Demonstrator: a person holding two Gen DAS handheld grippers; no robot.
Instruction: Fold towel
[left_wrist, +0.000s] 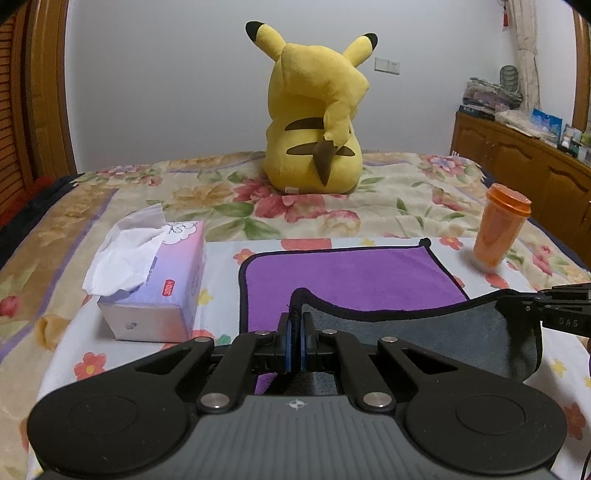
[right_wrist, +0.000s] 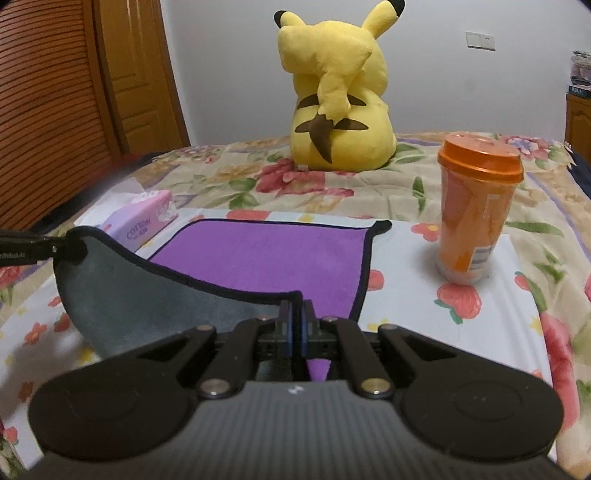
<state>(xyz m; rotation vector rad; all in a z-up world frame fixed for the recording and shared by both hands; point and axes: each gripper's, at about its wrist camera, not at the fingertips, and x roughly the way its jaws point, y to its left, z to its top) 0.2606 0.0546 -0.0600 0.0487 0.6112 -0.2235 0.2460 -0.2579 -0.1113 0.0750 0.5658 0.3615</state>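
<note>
A purple towel (left_wrist: 351, 273) with a black hem and a grey underside lies on the bed; it also shows in the right wrist view (right_wrist: 266, 254). My left gripper (left_wrist: 295, 325) is shut on the towel's near left corner, lifted off the bed. My right gripper (right_wrist: 295, 314) is shut on the near right corner. The near edge hangs between them, grey side (left_wrist: 443, 332) towards me. The right gripper shows at the right edge of the left wrist view (left_wrist: 554, 306), and the left gripper at the left edge of the right wrist view (right_wrist: 37, 247).
A tissue box (left_wrist: 155, 288) lies left of the towel, also in the right wrist view (right_wrist: 144, 221). An orange lidded cup (right_wrist: 476, 206) stands to the right. A yellow plush toy (left_wrist: 314, 122) sits behind on the floral bedspread (left_wrist: 388, 199). A wooden cabinet (left_wrist: 517, 155) stands at far right.
</note>
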